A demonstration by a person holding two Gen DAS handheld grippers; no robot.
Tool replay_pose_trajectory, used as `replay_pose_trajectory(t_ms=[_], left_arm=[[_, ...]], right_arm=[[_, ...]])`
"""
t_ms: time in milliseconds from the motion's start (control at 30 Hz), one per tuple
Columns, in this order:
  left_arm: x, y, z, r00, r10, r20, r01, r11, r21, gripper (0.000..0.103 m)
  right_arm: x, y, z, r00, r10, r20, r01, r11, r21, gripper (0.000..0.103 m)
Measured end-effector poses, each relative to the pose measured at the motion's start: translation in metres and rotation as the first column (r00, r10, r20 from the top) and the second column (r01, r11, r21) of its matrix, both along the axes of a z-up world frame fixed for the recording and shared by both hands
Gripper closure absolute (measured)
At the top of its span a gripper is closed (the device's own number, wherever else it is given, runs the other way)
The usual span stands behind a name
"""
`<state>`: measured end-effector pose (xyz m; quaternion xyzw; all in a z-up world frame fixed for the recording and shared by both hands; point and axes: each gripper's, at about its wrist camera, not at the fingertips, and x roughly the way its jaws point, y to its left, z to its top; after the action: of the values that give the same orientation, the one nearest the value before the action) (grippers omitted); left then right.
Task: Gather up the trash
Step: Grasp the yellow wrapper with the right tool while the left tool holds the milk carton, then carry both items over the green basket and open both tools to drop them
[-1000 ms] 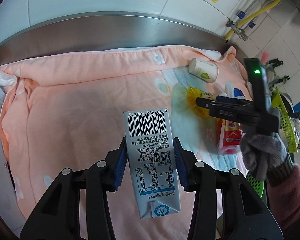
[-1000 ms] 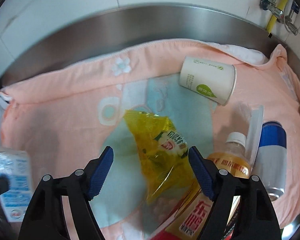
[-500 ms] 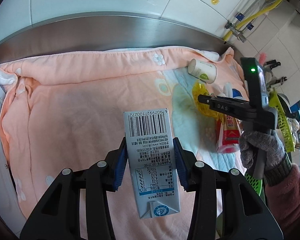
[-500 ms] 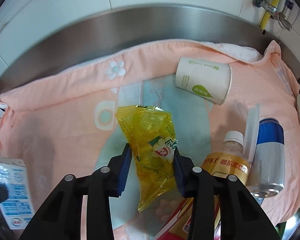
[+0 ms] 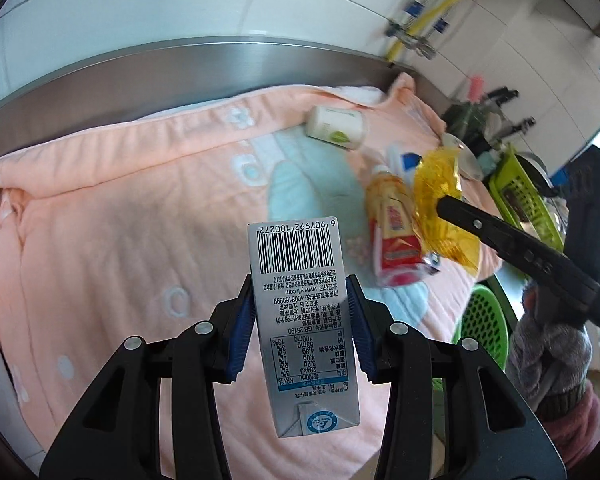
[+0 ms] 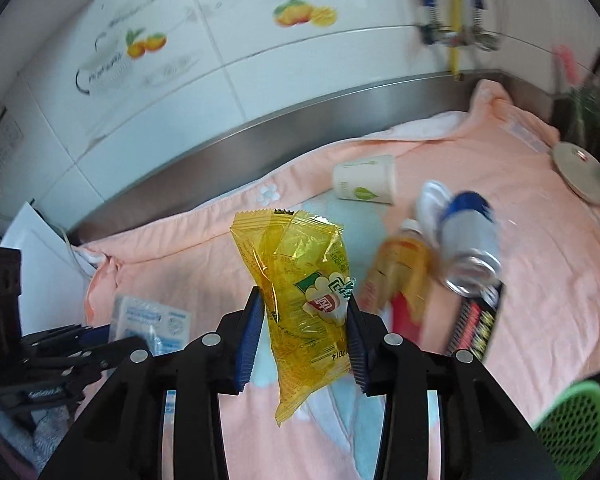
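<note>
Your left gripper (image 5: 302, 320) clamps the grey rectangular milk carton (image 5: 300, 320); your right gripper (image 6: 305, 326) pinches the crinkly yellow plastic wrapper (image 6: 300, 292), which could slip free if swung.

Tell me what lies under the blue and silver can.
The can lies on its side on the pink blanket, overlapping a white lid and a black packet at its lower end. How far either reaches underneath is hidden.
</note>
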<state>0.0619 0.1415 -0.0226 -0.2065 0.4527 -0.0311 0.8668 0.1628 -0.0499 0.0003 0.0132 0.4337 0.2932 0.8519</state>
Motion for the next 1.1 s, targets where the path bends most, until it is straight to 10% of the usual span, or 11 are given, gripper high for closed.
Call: replay_pose_trajectory(t_ms=[200, 567, 800, 1100], left_arm=[[0.006, -0.054, 0.007, 0.991, -0.132, 0.023, 0.133, 0.991, -0.015, 0.060], [0.019, -0.173, 0.014, 0.927, -0.375, 0.032, 0.375, 0.927, -0.017, 0.060], [0.030, -0.240, 0.019, 0.882, -0.471, 0.030, 0.471, 0.882, 0.003, 0.060], [0.042, -0.316, 0.014, 0.822, -0.569, 0.020, 0.569, 0.822, 0.023, 0.060]], right_arm=[[-0.042, -0.095, -0.006, 0.982, -0.188, -0.010, 0.188, 0.982, -0.007, 0.065], [-0.104, -0.282, -0.066, 0.816, -0.569, -0.103, 0.547, 0.817, -0.181, 0.065], [-0.122, -0.336, -0.091, 0.739, -0.662, -0.124, 0.636, 0.747, -0.194, 0.057], [-0.133, -0.356, -0.080, 0.726, -0.682, -0.093, 0.668, 0.730, -0.145, 0.039]])
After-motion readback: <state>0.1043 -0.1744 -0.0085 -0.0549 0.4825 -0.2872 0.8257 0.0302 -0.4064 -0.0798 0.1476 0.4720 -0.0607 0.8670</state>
